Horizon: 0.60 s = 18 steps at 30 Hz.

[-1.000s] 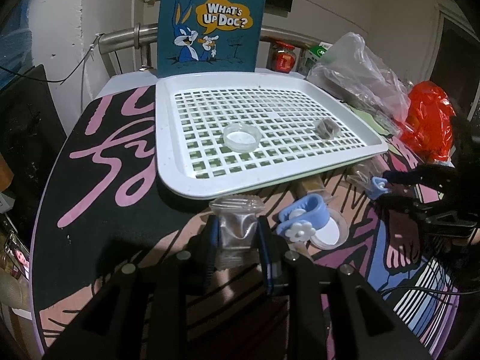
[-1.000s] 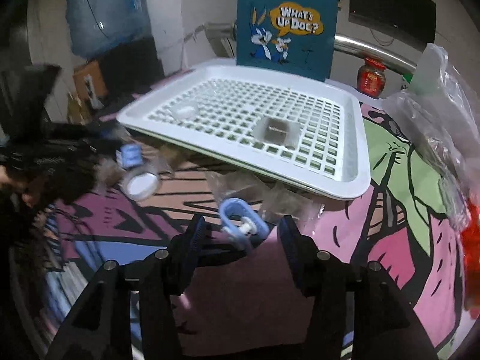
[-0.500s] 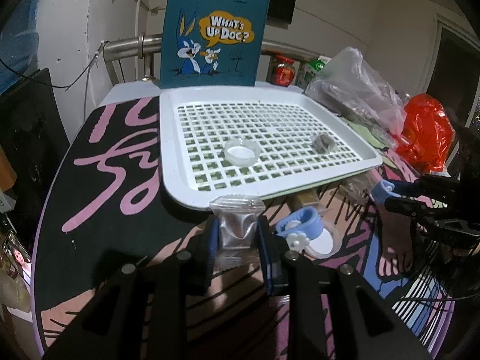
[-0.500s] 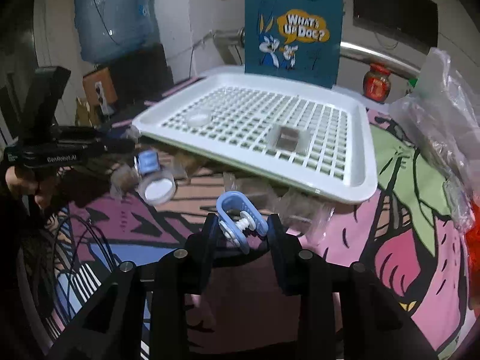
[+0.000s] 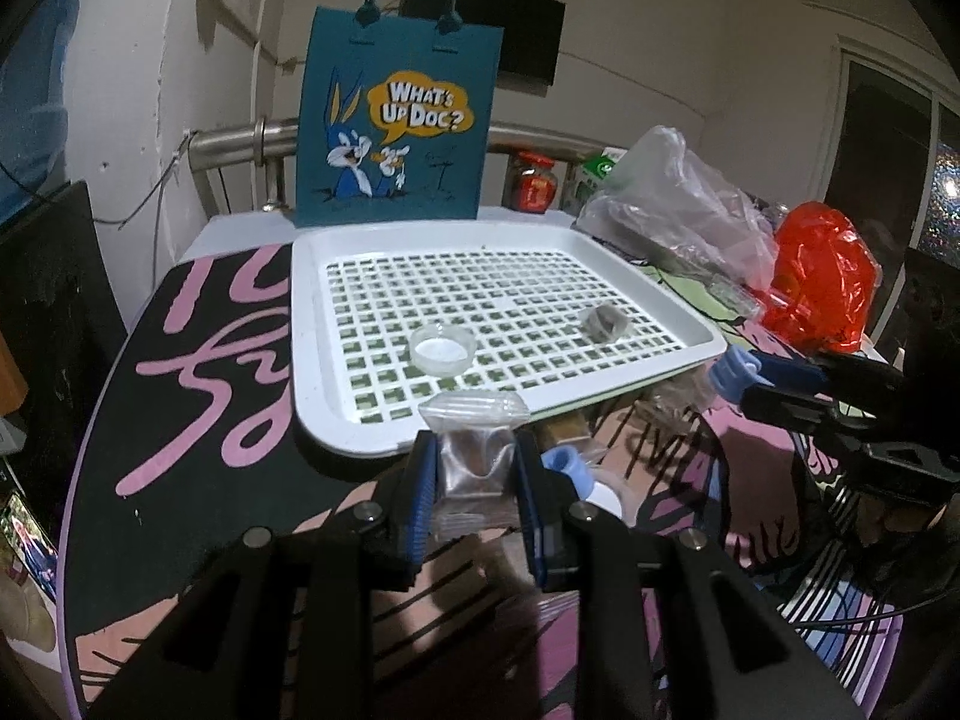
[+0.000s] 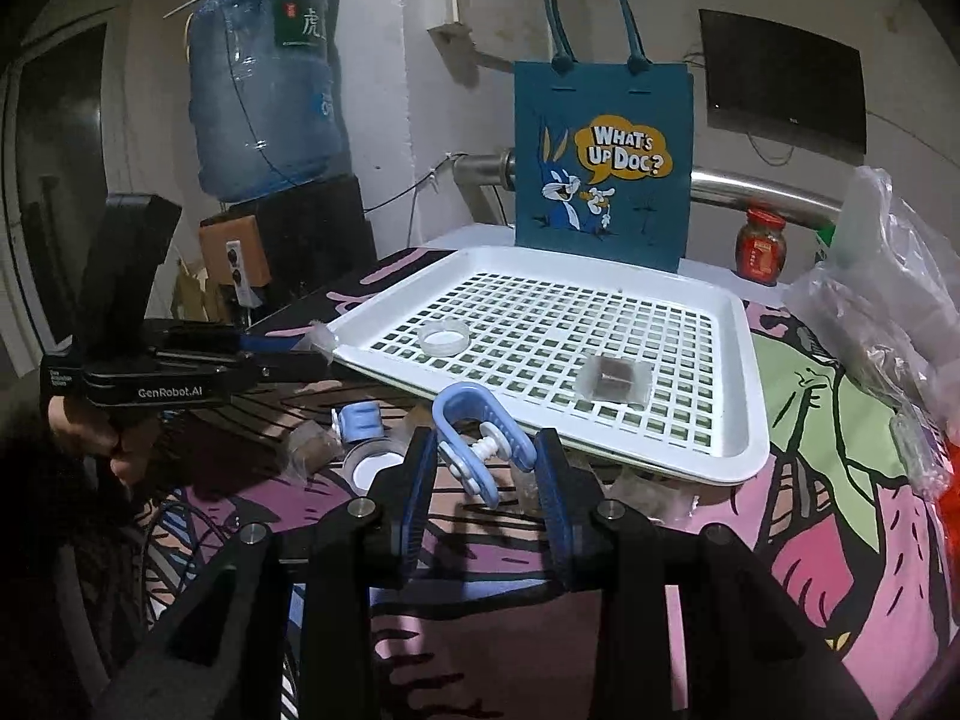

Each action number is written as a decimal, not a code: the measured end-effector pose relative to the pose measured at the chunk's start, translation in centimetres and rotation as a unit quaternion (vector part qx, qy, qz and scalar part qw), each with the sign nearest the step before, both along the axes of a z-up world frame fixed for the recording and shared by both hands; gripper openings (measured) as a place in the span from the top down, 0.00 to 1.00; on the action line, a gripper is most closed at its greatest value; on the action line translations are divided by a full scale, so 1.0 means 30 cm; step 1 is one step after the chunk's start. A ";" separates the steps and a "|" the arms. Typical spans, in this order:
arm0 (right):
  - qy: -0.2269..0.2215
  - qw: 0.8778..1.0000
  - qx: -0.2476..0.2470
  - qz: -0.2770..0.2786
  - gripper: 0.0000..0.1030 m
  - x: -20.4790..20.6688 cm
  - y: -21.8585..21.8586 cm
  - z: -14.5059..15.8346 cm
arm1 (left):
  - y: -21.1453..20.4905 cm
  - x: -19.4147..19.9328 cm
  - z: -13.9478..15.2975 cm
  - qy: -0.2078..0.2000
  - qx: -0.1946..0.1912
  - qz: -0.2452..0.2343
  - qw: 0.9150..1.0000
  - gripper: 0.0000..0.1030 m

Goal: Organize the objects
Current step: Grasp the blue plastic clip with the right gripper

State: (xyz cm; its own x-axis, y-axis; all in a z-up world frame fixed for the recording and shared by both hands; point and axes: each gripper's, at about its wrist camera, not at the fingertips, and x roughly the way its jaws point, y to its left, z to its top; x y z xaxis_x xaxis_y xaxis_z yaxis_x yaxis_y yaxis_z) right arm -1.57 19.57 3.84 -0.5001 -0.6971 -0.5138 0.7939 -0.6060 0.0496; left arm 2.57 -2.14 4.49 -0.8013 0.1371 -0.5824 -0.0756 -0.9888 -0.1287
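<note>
My left gripper (image 5: 474, 450) is shut on a small clear packet of brown powder (image 5: 474, 456) and holds it above the table, just before the near edge of the white slotted tray (image 5: 312, 360). My right gripper (image 6: 483, 450) is shut on a blue U-shaped clip (image 6: 480, 426) and holds it in front of the tray's (image 6: 750, 420) near rim. On the tray lie a round clear dish (image 5: 444, 349), also in the right wrist view (image 6: 444, 337), and a brown packet (image 5: 603, 323), also in the right wrist view (image 6: 615, 378).
On the table below the tray lie another blue clip (image 6: 360, 420), a round white-lidded dish (image 6: 375, 468) and loose packets (image 6: 312, 447). A teal Bugs Bunny bag (image 5: 396, 120) stands behind the tray. Clear plastic bags (image 5: 678, 210) and a red bag (image 5: 822, 282) crowd the right side.
Both grippers have risen. The right gripper closed on the blue clip and lifted it off the table. The left gripper carried its packet up and toward the tray's near edge.
</note>
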 end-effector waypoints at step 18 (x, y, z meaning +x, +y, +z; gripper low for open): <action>0.011 1.000 -0.022 0.005 0.68 0.014 0.026 0.011 | 0.030 0.015 0.011 0.017 -0.016 -0.011 1.000 0.76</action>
